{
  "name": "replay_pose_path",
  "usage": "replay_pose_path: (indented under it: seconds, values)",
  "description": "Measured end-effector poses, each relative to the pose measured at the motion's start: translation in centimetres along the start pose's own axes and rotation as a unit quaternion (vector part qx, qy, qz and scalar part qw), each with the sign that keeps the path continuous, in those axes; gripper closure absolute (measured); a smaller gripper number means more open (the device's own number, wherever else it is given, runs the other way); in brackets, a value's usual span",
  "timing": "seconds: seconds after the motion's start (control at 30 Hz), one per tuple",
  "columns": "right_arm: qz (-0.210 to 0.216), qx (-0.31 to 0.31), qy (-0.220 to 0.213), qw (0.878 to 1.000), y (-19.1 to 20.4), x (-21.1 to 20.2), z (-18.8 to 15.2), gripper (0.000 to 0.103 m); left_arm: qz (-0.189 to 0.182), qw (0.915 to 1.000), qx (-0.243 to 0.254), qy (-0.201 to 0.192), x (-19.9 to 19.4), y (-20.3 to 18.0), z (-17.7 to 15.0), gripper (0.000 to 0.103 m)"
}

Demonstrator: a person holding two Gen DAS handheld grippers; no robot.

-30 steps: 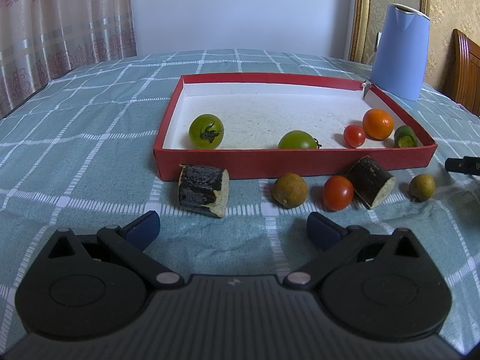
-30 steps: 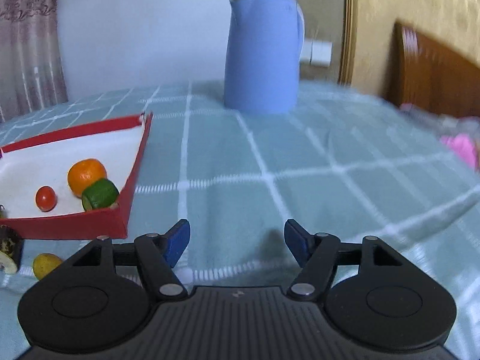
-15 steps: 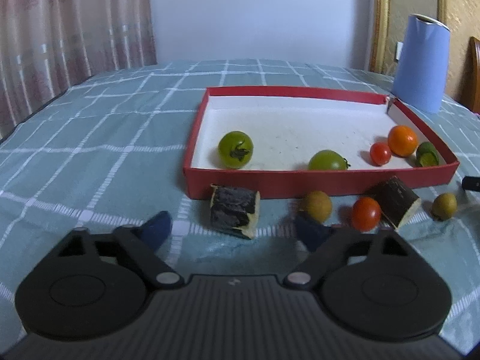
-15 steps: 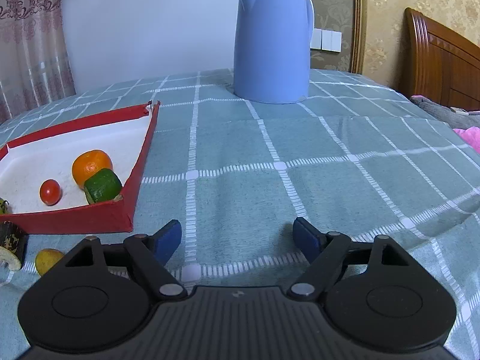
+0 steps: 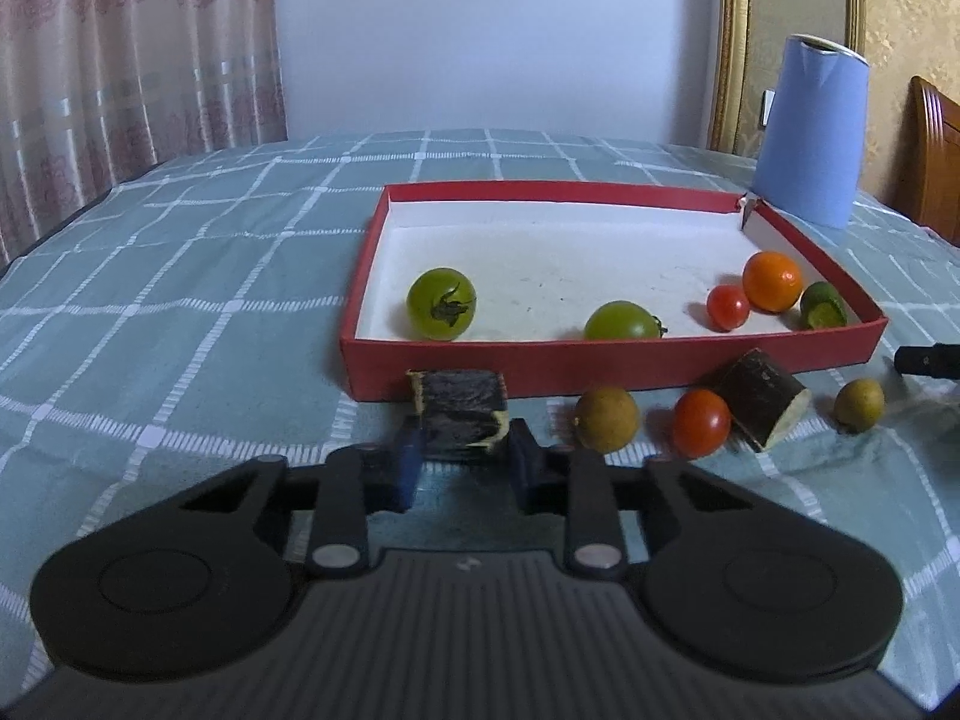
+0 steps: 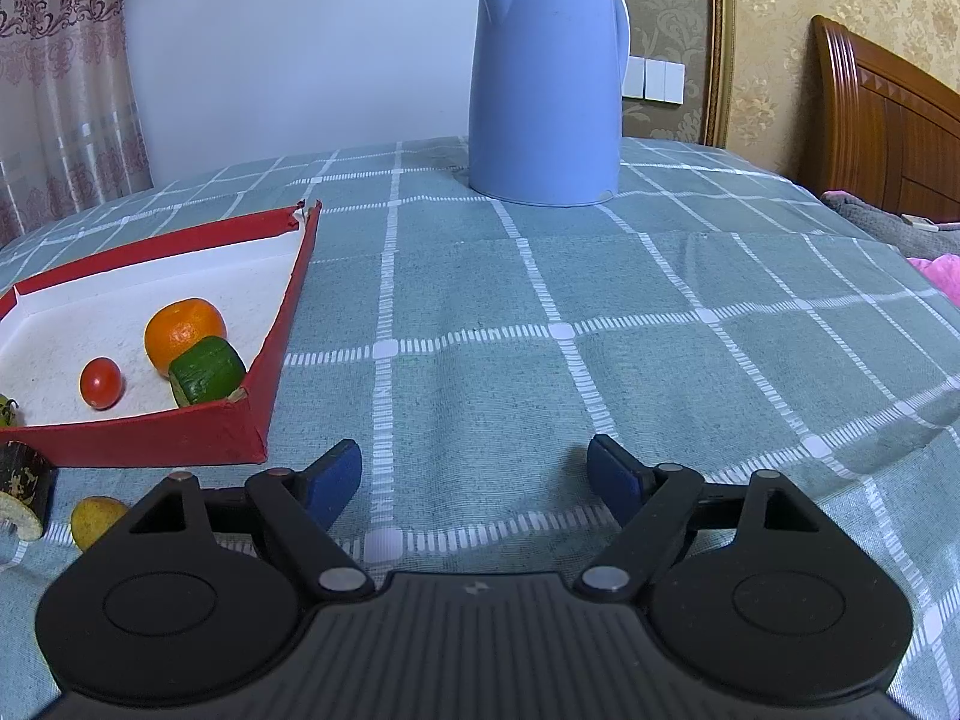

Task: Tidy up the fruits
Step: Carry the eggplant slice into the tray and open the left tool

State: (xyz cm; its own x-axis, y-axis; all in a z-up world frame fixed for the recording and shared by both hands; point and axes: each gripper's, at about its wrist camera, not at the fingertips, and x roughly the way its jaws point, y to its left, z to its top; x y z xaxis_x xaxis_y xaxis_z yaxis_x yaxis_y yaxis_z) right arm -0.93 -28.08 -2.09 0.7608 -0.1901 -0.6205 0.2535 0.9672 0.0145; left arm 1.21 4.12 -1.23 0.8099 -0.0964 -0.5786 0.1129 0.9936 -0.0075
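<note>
My left gripper point(image 5: 461, 459) is shut on a dark sugarcane chunk point(image 5: 459, 408) just in front of the red tray point(image 5: 600, 357). In the tray lie two green tomatoes point(image 5: 441, 303), a red cherry tomato point(image 5: 727, 307), an orange point(image 5: 771, 280) and a cucumber piece point(image 5: 823, 306). On the cloth in front lie a brown fruit point(image 5: 606, 419), a red tomato point(image 5: 701, 423), a second dark chunk point(image 5: 761, 399) and another brown fruit point(image 5: 859, 403). My right gripper point(image 6: 474, 483) is open and empty over the cloth, right of the tray point(image 6: 282, 324).
A blue kettle point(image 6: 546, 78) stands at the back, right of the tray, and shows in the left wrist view point(image 5: 810, 132). A wooden headboard point(image 6: 888, 120) and pink cloth point(image 6: 936, 270) are at the far right. A checked green tablecloth point(image 6: 600, 312) covers the table.
My left gripper has moved forward and left to the dark chunk and closed on it. My right gripper has stayed open and shifted slightly.
</note>
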Motion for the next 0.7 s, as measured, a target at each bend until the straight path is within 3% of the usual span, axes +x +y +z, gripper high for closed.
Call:
replay_pose_path:
  seconds: [0.7]
  values:
    - [0.001,-0.001,0.000,1.000,0.0,0.0,0.0,0.020,-0.020,0.9979,0.019,-0.059,-2.3,-1.6,3.2,0.077]
